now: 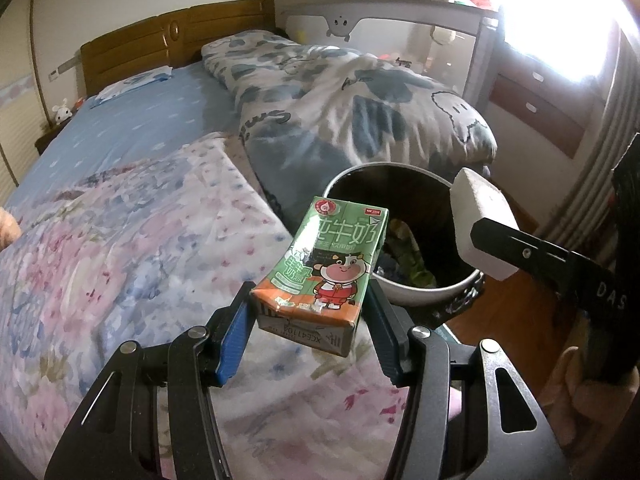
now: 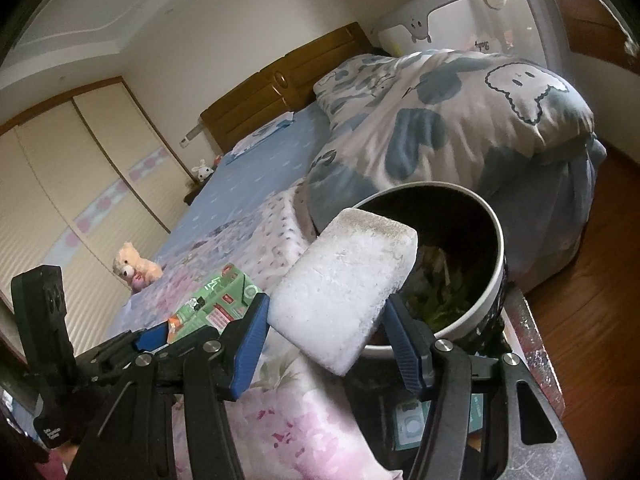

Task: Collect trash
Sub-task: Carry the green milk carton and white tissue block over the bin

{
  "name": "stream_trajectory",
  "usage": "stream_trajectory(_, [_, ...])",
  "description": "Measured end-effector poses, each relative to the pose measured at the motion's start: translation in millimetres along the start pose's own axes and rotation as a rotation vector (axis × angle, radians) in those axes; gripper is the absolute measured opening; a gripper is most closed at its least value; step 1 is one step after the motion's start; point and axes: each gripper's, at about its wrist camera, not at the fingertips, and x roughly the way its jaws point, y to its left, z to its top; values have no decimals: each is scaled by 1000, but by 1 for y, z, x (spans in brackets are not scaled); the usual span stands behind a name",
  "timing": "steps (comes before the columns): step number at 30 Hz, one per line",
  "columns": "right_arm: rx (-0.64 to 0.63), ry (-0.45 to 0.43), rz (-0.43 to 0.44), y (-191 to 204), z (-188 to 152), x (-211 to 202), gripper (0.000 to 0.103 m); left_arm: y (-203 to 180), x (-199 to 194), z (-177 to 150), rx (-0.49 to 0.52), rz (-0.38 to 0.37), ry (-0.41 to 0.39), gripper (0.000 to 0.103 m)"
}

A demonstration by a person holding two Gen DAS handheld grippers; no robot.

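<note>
**Beside the bed, both grippers loaded near the bin**

In the left wrist view, the left gripper [image 1: 310,312] at lower centre has its blue pads closed partway on a green milk carton [image 1: 328,264], gripping the carton's lower end. Just behind the carton, right of centre, stands a black trash bin [image 1: 436,292] with a pale rim and scraps inside. A white foam block [image 1: 482,224] juts in from the right, over the bin's rim. A floral quilt [image 1: 120,260] fills the left, a blue sheet and wooden headboard [image 1: 180,36] the upper left; bright window glare fills the upper right.

In the right wrist view, the right gripper [image 2: 326,320] at lower centre is clamped partway on the foam block. The bin tilts open at centre right. The carton shows at lower left. A teddy bear [image 2: 136,266] lies at left centre on the quilt, wardrobe doors [image 2: 52,184] behind it, wooden floor [image 2: 592,280] at right.
</note>
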Motion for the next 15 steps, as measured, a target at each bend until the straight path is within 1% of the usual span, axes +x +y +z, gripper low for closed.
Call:
stream_trajectory(11, [7, 15, 0, -11, 14, 7, 59, -13, 11, 14, 18, -4, -1, 53])
stream_trajectory(15, [0, 18, -14, -15, 18, 9, 59, -16, 15, 18, 23, -5, 2, 53])
